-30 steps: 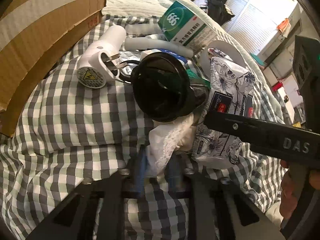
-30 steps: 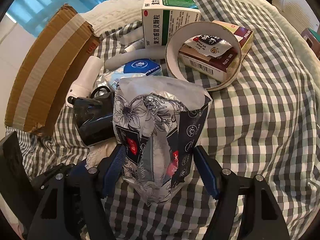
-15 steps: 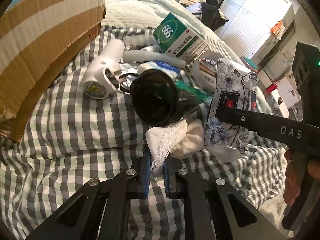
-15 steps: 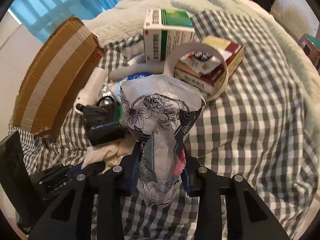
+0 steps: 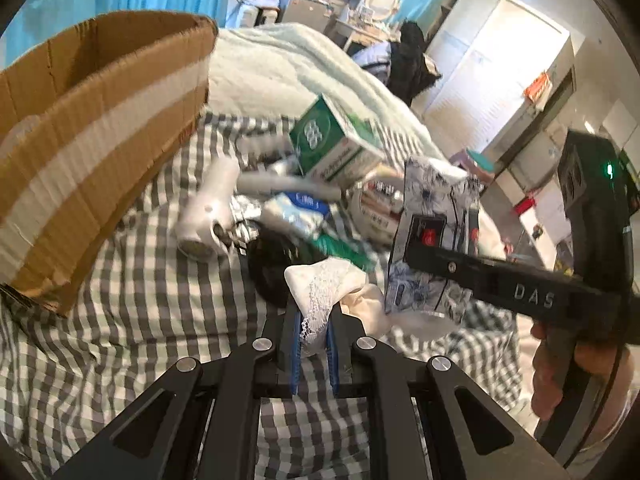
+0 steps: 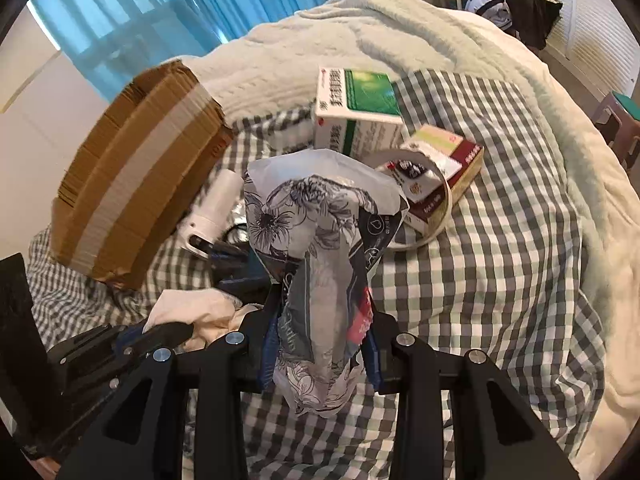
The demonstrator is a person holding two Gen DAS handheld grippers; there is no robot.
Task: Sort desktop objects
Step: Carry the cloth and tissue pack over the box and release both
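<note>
Lifting has begun: the cloth (image 5: pixel 320 284), pinched in the left gripper (image 5: pixel 314 320), and the pouch (image 6: pixel 320 264), clamped in the right gripper (image 6: pixel 320 344), are now raised off the bed (image 6: pixel 500 264), likely bound for the box (image 5: pixel 100 148).

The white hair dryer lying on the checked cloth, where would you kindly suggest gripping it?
Grip the hair dryer across its round barrel, coming from above. The barrel lies flat and bare, while the cardboard box crowds one side and clutter the other.
</note>
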